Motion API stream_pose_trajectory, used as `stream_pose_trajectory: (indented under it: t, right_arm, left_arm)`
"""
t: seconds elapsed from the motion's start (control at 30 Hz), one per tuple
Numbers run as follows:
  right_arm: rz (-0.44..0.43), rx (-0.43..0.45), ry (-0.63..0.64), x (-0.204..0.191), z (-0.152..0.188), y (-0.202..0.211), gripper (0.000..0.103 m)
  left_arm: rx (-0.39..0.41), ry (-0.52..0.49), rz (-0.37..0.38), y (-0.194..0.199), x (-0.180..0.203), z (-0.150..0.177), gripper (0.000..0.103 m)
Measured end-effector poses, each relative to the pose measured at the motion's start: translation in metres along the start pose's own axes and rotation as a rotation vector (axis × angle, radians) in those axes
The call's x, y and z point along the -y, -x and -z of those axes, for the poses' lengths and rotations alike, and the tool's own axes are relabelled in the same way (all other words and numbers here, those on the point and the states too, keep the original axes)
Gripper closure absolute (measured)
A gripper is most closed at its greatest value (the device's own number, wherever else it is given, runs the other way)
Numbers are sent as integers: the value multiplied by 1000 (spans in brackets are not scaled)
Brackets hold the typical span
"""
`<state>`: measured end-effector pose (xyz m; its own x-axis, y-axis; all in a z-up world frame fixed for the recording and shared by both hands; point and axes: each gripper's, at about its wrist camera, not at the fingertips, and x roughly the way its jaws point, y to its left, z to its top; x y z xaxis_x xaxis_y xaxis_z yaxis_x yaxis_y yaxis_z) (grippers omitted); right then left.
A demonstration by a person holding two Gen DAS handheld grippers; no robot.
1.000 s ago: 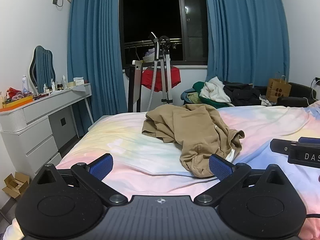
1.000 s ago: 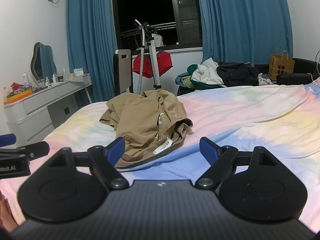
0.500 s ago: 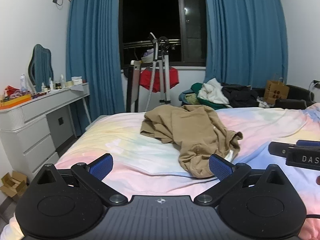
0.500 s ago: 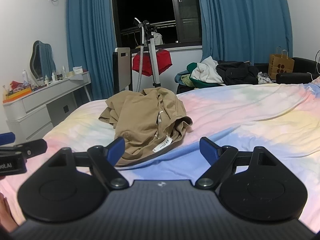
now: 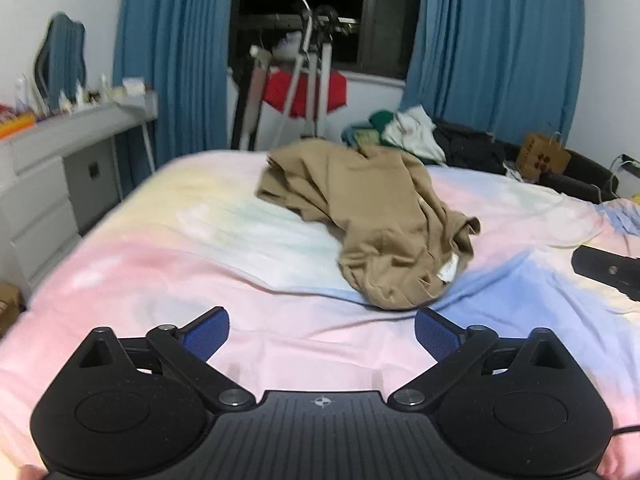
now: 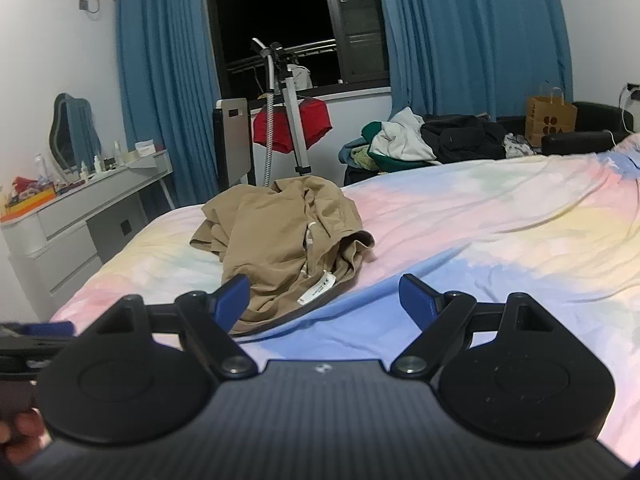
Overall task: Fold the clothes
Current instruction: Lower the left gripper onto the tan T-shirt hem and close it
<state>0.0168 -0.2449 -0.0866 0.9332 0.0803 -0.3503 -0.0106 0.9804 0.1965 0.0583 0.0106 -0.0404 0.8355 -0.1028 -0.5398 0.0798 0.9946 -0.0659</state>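
A crumpled tan garment [image 5: 380,216] lies on the pastel tie-dye bedspread [image 5: 160,264], with a white label showing near its front end. My left gripper [image 5: 322,320] hovers over the bedspread just short of the garment; its jaws stand wide and are closing a little, with nothing between them. In the right wrist view the same garment [image 6: 280,236] lies ahead and left of centre. My right gripper [image 6: 323,292] is open and empty, and its left pad overlaps the garment's near edge in the picture. Whether it touches the cloth I cannot tell.
A white dresser [image 5: 44,184] stands left of the bed. Beyond the far edge of the bed are a garment steamer stand [image 6: 294,120], a pile of clothes [image 6: 420,140] and a paper bag [image 6: 550,118]. Blue curtains flank a dark window.
The left gripper has tilted downward and moved in toward the garment, which now sits larger and closer in its view. The right gripper's view is almost the same.
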Motion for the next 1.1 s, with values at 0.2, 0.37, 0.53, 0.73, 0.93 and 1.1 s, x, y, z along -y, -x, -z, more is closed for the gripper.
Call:
stream_pose_trajectory:
  t: [0.2,0.37,0.53,0.73,0.93,1.1]
  right_arm:
    - [13,-14,-77,17,2,-6,20]
    - [32,-32,-165,38,9,-14,20]
    - [65,-66,-229,55,12,-33,20]
    - [73,-76,-240,58,15,-46,20]
    - [65,-56,-187,50,15,-44,20]
    - [70,-31,-168,49,13,-40,20]
  left_arm:
    - [-28,-73,133,-48,29,-20,23]
    - [-47,-126,183,-89,53,-27,38]
    - [-69,-183,119,-123,67,-16,57]
    - [-57,-119,132,-130,56,-14,98]
    - [43,-83,164,-78,46,-22,100]
    - [133,-123,163,-16,34,-33,101]
